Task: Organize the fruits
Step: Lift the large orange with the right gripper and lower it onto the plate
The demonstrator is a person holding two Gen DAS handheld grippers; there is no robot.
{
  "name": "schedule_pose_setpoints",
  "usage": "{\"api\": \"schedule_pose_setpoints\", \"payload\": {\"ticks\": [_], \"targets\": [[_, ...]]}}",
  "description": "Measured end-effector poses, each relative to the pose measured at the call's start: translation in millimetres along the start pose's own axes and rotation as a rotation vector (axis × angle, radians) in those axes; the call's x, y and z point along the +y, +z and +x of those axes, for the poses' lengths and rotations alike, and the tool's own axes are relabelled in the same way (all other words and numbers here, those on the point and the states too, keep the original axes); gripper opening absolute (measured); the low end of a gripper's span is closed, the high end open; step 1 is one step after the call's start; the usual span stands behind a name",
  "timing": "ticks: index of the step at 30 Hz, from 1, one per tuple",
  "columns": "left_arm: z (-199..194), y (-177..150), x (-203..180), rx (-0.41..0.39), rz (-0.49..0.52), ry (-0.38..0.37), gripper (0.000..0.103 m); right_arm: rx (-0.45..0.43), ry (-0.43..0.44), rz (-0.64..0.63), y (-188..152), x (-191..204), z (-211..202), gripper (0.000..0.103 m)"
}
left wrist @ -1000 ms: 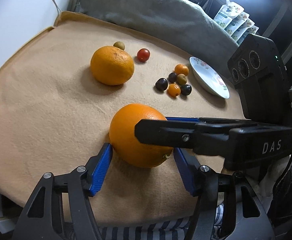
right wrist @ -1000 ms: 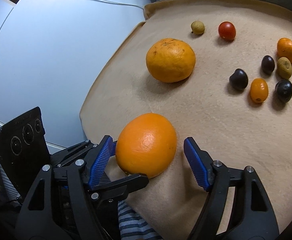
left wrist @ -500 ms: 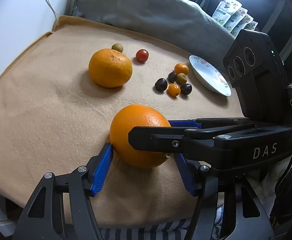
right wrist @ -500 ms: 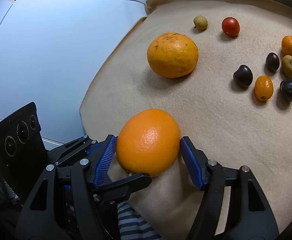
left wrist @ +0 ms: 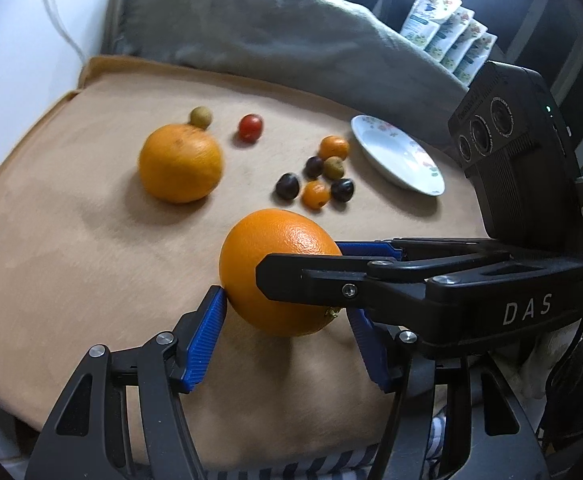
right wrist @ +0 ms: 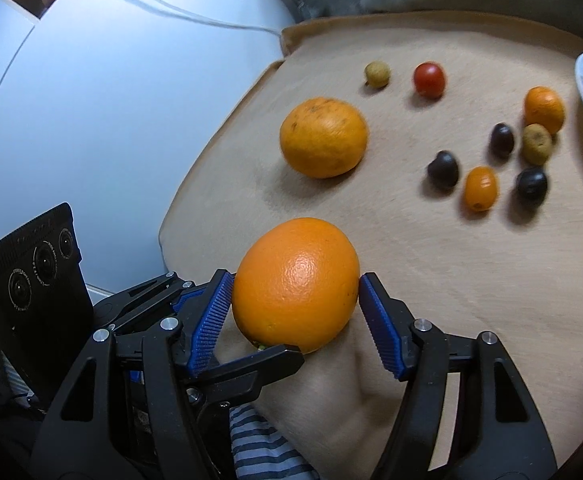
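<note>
A large smooth orange (left wrist: 275, 268) (right wrist: 296, 283) sits between both grippers near the front edge of the tan cloth. My right gripper (right wrist: 295, 300) is shut on it, with both blue pads touching its sides. My left gripper (left wrist: 287, 320) is open around it from the other side; its left pad touches the orange and its right pad stands apart. A second, rougher orange (left wrist: 179, 164) (right wrist: 323, 137) lies farther back. A white floral plate (left wrist: 397, 160) lies at the right.
Small fruits lie on the cloth: a red tomato (left wrist: 250, 127), a green-yellow one (left wrist: 201, 116), and a cluster of dark, orange and brown ones (left wrist: 323, 178) beside the plate. A grey cushion (left wrist: 271, 28) lies behind. Pouches (left wrist: 447, 36) stand at the back right.
My right gripper has closed from open onto the large orange. The orange now appears lifted slightly off the cloth. The left gripper stays open around it.
</note>
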State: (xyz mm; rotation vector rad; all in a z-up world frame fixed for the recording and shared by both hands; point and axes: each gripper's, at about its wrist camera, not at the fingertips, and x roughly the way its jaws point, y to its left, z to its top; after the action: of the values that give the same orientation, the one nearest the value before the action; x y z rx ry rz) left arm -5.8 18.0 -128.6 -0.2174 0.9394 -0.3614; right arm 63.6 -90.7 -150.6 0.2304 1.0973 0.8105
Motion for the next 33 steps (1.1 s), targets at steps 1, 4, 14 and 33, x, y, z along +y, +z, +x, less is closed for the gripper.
{"api": "schedule_pose_setpoints", "payload": {"ticks": [1,4,14,33], "targets": [[1.0,2.7,-3.5,-0.003,0.009,-0.004,0.062,-0.013,-0.004,0.003,0.2,-2.2,-5.4,0.068],[5.0,11.4,-15.9,-0.013,0.044,-0.02,0.062,-0.053,-0.022,0.011,1.1,-8.5,-22.2,0.068],[27.8,42.6,-62.5,-0.042,0.143,-0.081,0.062,-0.179,-0.085,0.046,7.0,-42.5,-83.3,0.068],[86.4,90.1,-127.5,-0.008,0.253,-0.147,0.061,-0.292,-0.19,0.139,17.4,-115.5,-135.4,0.068]]}}
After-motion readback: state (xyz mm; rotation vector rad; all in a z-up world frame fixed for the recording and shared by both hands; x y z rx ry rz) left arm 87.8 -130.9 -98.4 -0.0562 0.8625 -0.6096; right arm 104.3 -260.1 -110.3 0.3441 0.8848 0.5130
